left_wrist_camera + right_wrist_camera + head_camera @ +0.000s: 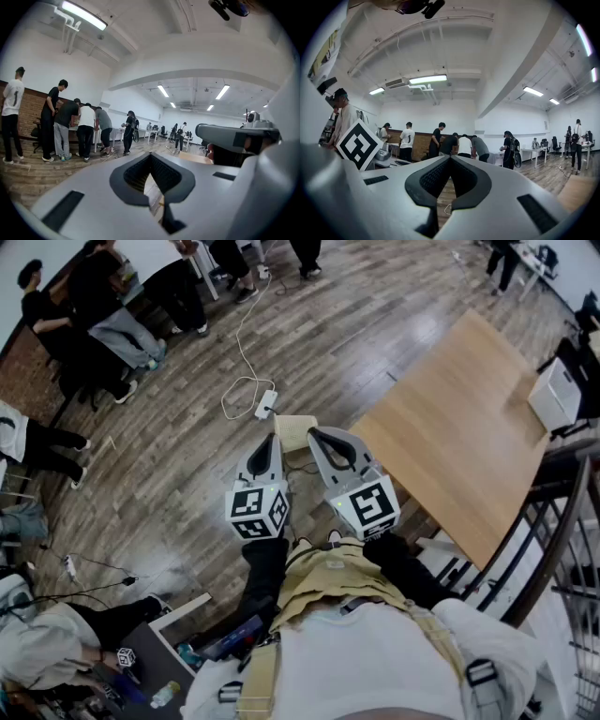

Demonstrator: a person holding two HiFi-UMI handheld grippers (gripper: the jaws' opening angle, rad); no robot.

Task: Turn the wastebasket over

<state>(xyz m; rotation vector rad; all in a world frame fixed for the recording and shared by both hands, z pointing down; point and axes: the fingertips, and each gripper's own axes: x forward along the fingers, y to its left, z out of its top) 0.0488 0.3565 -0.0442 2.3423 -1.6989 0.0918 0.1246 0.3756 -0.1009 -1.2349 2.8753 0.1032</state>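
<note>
A pale tan boxy thing that may be the wastebasket stands on the wooden floor just beyond the two grippers, partly hidden by them. The person holds both grippers side by side in front of the body, pointing roughly level. My left gripper is shut with nothing between its pads. Close to its right, my right gripper is also shut and empty. Neither touches the tan thing. Through the gap under the left jaws a strip of pale surface shows.
A large wooden table fills the right, with a white box at its far end. A white cable and power strip lie on the floor ahead. Several people sit or stand at the left and far end; a railing runs at right.
</note>
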